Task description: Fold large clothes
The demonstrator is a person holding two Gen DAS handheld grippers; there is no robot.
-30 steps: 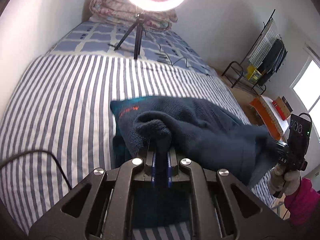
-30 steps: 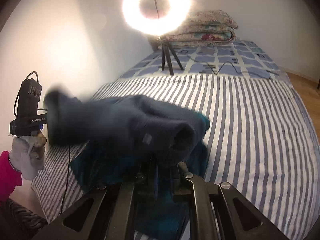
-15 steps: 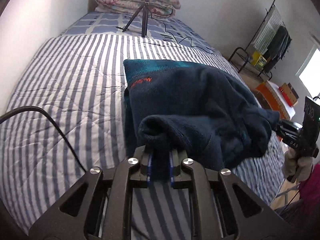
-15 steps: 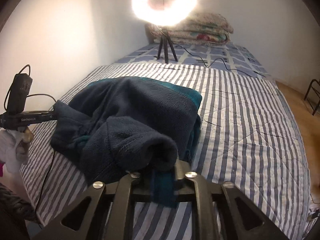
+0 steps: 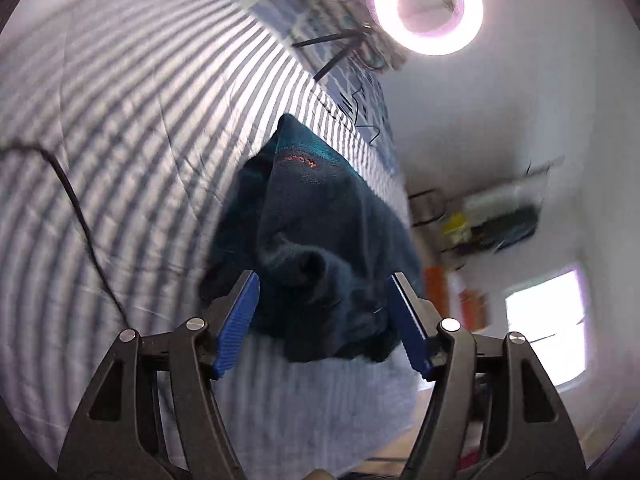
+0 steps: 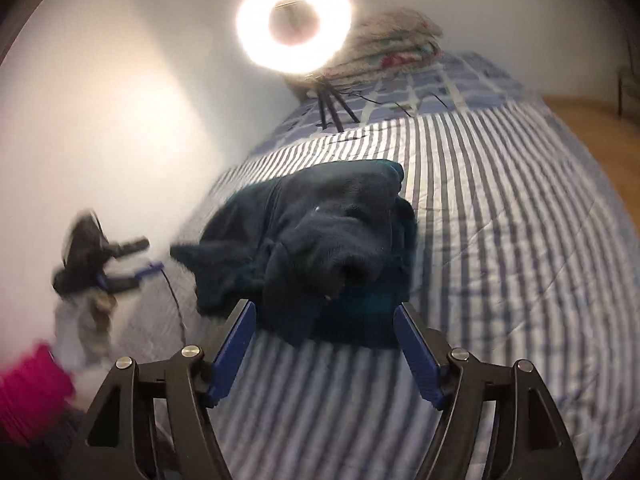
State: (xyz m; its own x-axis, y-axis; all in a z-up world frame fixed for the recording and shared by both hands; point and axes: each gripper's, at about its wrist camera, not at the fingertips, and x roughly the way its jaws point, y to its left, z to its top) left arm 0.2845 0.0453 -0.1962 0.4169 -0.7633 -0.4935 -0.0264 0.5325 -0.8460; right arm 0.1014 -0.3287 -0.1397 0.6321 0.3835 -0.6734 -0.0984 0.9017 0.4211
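a second earlier both clamped fleece, but the left gripper (image 5: 322,280) had just sprung wide, empty, and the right gripper (image 6: 324,310) likewise, the dark blue garment (image 6: 320,236) dropped in a heap on the striped bed (image 6: 500,240) just ahead of both.

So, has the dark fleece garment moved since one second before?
Yes. The dark fleece garment was hanging from both tongs; it now lies loose on the striped bed cover, the tongs having just opened.

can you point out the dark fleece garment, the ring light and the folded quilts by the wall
dark fleece garment (image 6: 320,240), right wrist view, on its bunched middle.
ring light (image 6: 294,20), right wrist view, on the glowing ring's left and centre.
folded quilts (image 6: 400,40), right wrist view, on the stack's front.
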